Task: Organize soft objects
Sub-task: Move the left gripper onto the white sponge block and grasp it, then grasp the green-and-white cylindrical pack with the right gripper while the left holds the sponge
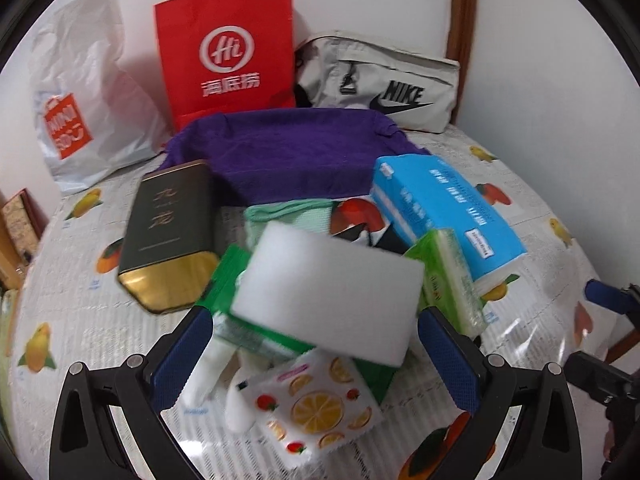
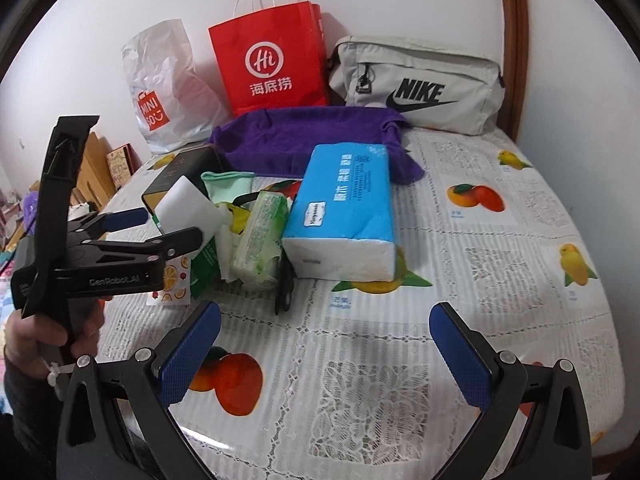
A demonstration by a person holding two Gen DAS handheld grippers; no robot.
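Observation:
My left gripper (image 1: 316, 344) is open, its jaws wide on either side of a white sponge block (image 1: 332, 292), which rests tilted on the pile and is blurred; I cannot tell if a finger touches it. It also shows in the right wrist view (image 2: 186, 210) between the left gripper's fingers (image 2: 160, 224). Under it lie a green wipes pack (image 1: 224, 280) and a fruit-print sachet (image 1: 316, 400). A blue tissue pack (image 2: 344, 208), a small green tissue pack (image 2: 262, 236) and a purple towel (image 2: 304, 136) lie nearby. My right gripper (image 2: 324, 340) is open and empty over the tablecloth.
A dark tin with a gold end (image 1: 168, 232) lies left of the pile. A red paper bag (image 2: 272, 60), a white Miniso bag (image 2: 168, 88) and a grey Nike pouch (image 2: 420, 84) stand along the wall. A mint cloth (image 2: 228, 186) lies behind the pile.

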